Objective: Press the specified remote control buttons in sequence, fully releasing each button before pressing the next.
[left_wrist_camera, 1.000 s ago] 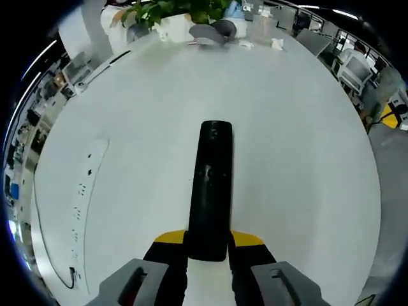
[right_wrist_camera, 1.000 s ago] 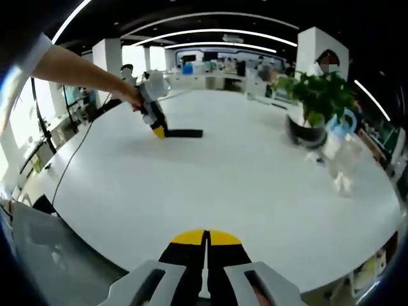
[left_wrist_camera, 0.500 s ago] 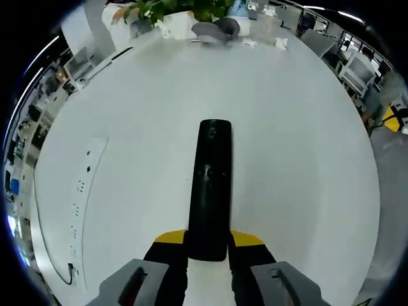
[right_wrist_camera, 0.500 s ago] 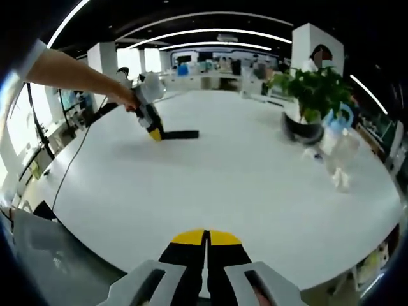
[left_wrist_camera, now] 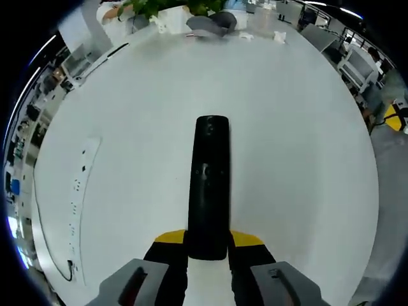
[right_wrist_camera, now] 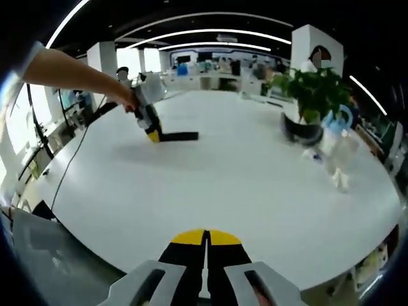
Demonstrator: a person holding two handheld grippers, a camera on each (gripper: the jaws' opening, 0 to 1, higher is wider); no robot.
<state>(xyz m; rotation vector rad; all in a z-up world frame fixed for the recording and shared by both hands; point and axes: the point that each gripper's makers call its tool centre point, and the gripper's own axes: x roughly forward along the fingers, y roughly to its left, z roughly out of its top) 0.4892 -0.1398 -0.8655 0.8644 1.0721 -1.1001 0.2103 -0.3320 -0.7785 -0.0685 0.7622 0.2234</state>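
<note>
A: What does your left gripper view show?

B: Your left claw [left_wrist_camera: 207,245] pinches the near end of a black remote control [left_wrist_camera: 208,185] between its yellow-tipped jaws. The remote runs straight ahead from the jaws over the white tabletop [left_wrist_camera: 293,127], its far end toward a potted plant [left_wrist_camera: 167,7] at the opposite edge. A white power strip [left_wrist_camera: 80,191] lies flat on the tabletop off to the left, with a dark cable [left_wrist_camera: 48,248] curling around its near end. Small white and grey items sit beside the plant; they are too small to name.

A: And your right gripper view?

B: Your right claw [right_wrist_camera: 205,245] is pressed together, the two yellow-tipped jaws meeting with nothing between them, held near the closest edge of the same round white tabletop [right_wrist_camera: 242,185]. Well across it, your hand [right_wrist_camera: 129,99] grips the left claw [right_wrist_camera: 153,134], which holds the remote control [right_wrist_camera: 178,136] by one end; the remote lies about level at the surface, though you cannot tell whether it touches. A cable [right_wrist_camera: 73,156] trails from that side over the tabletop's left rim. On the right stand the potted plant [right_wrist_camera: 312,95] in a dark pot and a clear plastic bottle [right_wrist_camera: 338,150], near each other and well apart from the remote.
</note>
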